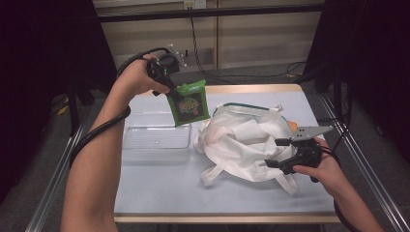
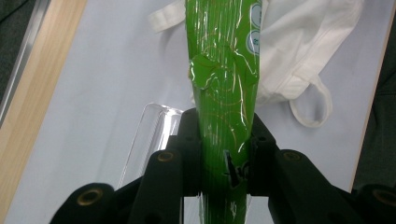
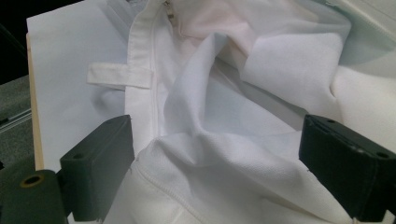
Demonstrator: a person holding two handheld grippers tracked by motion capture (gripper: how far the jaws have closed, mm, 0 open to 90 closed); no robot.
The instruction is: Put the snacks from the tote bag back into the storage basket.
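Hanging at upper left, the green snack pouch (image 1: 189, 104) seems light and crinkly; left tongs (image 1: 170, 90) clamp its top edge, right tongs (image 1: 275, 152) stand apart over the white bag (image 1: 244, 140).

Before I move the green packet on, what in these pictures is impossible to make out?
- Green packet: print too small in the high view; the left claw covers its lower end in the left gripper view.
- White cloth bag: folds hide its contents; an orange thing behind it peeks out, unidentifiable.
- Clear tray: mostly behind the packet in the left gripper view.
- Right claw: jaws wide apart beside the cloth; contact unclear.
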